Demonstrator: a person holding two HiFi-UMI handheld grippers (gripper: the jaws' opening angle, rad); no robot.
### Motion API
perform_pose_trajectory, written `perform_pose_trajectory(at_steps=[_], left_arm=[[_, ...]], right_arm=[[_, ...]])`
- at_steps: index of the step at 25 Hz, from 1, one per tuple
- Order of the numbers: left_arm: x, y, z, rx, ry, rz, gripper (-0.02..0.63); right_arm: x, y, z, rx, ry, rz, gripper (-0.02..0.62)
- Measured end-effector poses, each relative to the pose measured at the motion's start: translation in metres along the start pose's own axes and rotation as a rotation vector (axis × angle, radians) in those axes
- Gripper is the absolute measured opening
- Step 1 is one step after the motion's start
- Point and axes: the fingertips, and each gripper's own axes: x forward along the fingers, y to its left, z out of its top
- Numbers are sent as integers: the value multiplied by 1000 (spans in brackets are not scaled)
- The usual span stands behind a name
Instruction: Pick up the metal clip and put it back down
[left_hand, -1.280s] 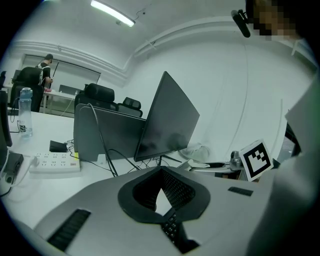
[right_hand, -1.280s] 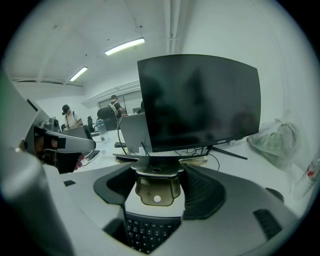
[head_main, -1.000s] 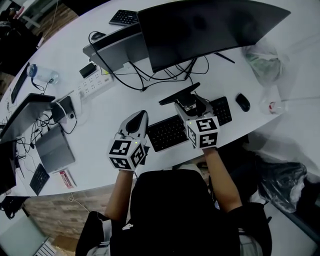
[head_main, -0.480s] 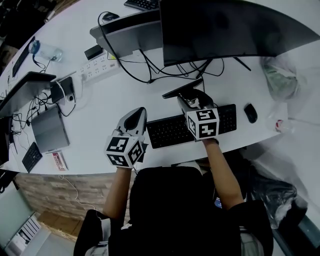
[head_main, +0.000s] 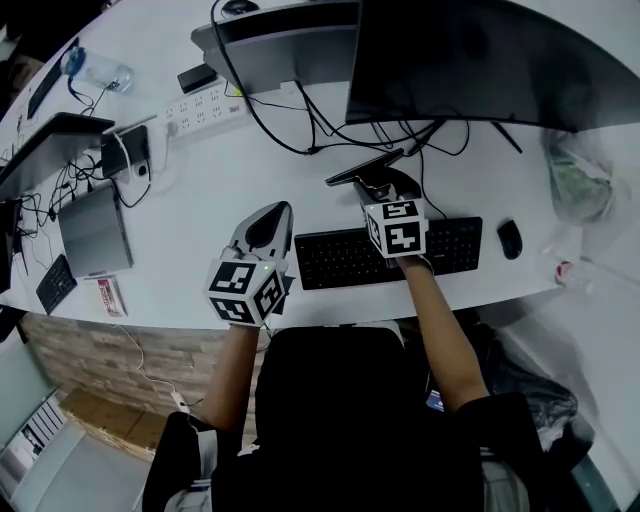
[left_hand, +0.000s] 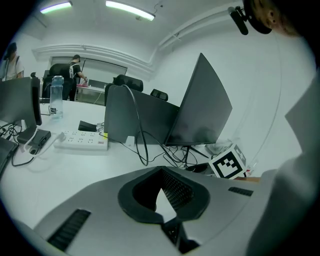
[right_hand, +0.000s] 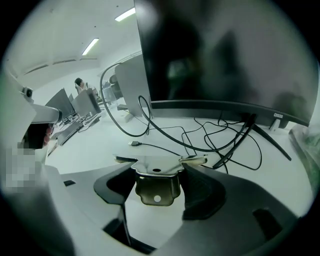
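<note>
My right gripper is shut on the metal clip, a bent plate of shiny steel with a small hole. It is held above the white desk, with its two wings sticking out past the jaws. In the head view the right gripper hovers over the far edge of the black keyboard, below the big monitor; the clip is too small to make out there. My left gripper is left of the keyboard, shut, with nothing in it.
Black cables and a loose USB plug lie on the desk ahead of the right gripper. A mouse sits right of the keyboard. A power strip, a second monitor and a grey laptop are to the left.
The head view has swung, so the desk has shifted in the picture. Both grippers stay about where they were; the right one has edged towards the keyboard's far edge.
</note>
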Motion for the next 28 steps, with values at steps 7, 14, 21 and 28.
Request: perform_pose_trajectory(at_steps=[7,14,21,28], left_arm=[[-1,5,-4,-8,0,23,12],[-1,-2,0,-10,-13,31,12],[-2,-5,9,5,-30,53,12],[-14,-3,13,-20,-62,89,12]], right_arm=[[20,2,-14,-30,44,4,302],[20,6,-21,-77,94,-3,302],[22,5,-28,-118,128,-24,302],[25,3,-35,-164,187,-36,302]])
